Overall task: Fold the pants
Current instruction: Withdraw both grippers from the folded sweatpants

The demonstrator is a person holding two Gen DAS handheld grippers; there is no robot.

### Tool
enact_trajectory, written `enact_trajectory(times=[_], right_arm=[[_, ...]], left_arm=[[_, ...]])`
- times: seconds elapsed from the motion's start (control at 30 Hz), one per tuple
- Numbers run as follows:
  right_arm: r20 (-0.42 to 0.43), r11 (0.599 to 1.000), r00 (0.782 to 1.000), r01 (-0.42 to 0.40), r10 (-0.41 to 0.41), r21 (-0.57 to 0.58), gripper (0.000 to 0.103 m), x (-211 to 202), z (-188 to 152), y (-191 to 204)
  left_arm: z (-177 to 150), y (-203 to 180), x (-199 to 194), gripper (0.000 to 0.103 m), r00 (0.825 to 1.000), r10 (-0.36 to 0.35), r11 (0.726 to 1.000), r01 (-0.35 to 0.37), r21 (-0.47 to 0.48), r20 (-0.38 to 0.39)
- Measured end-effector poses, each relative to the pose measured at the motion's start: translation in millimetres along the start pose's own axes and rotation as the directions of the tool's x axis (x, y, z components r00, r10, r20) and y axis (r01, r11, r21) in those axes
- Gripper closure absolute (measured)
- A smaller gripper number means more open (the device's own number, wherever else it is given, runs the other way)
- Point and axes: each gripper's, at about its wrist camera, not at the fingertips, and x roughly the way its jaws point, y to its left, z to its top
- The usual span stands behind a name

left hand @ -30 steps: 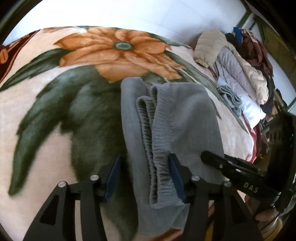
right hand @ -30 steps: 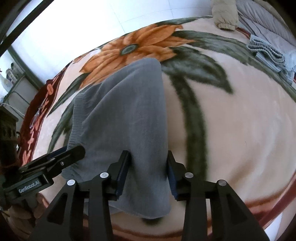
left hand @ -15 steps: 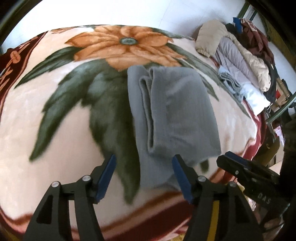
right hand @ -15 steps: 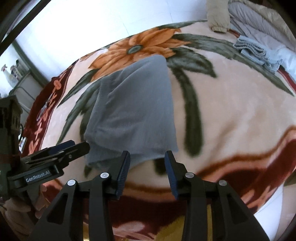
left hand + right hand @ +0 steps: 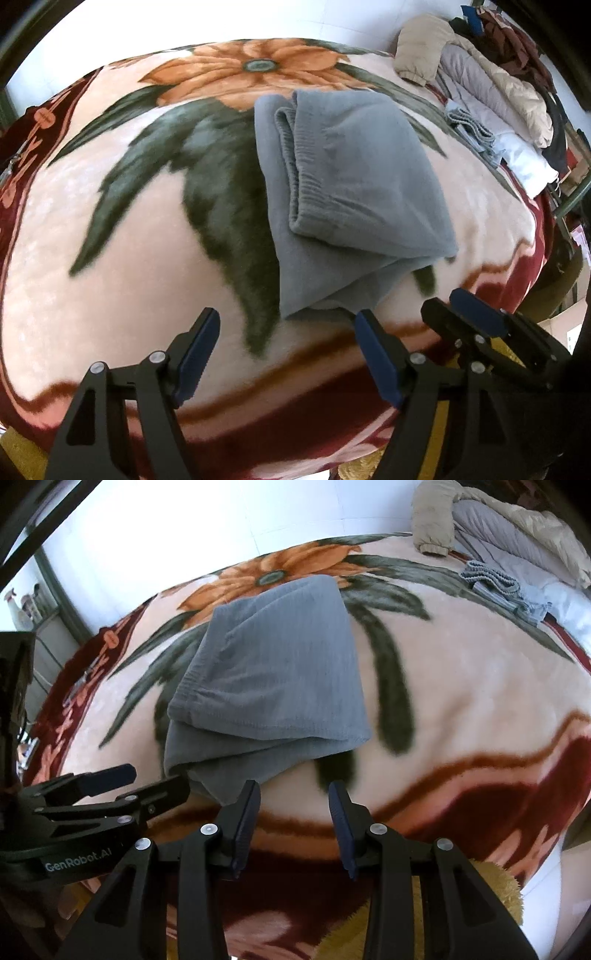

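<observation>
On the floral blanket (image 5: 129,229), listed left to right:

1. Left gripper (image 5: 284,354): jaws apart, nothing between them, hovering near the blanket's front edge, just short of the cloth.
2. Pants (image 5: 354,192): grey, lying folded in a compact stack at the blanket's middle, below the orange flower (image 5: 258,70). Elastic waistband (image 5: 295,162) shows along the left side; lower layers stick out past the top layer at the front and left.
3. Right gripper (image 5: 293,814): jaws apart and empty, near the stack's front right corner.
4. Clothes pile (image 5: 491,85): heaped at the far right, well apart from the pants.

Judgement: folding looks essentially complete. If tidying is wanted, pinch only the protruding lower layers at the front corners, both grippers level, and draw them flush beneath the top layer. Lift little, since the loose top fold could slide or open. Otherwise, withdraw without brushing the stack.
</observation>
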Motion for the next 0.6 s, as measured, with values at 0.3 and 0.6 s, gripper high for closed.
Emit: enact_trajectory(times=[0.3,0.6], right_arm=[[0.009,0.999,1.0,-0.01,0.009,0.032,0.064,0,-2,-7],[-0.008,0.993,0.999,-0.04,0.041,0.107,0.064,5,-5,-20]], left_arm=[[3,-3,0,0.021,1.0,0.015,1.0,-0.015,0.016,0.004],[2,-6,0,0.021,1.0,0.014,1.0,-0.014,0.016,0.006]])
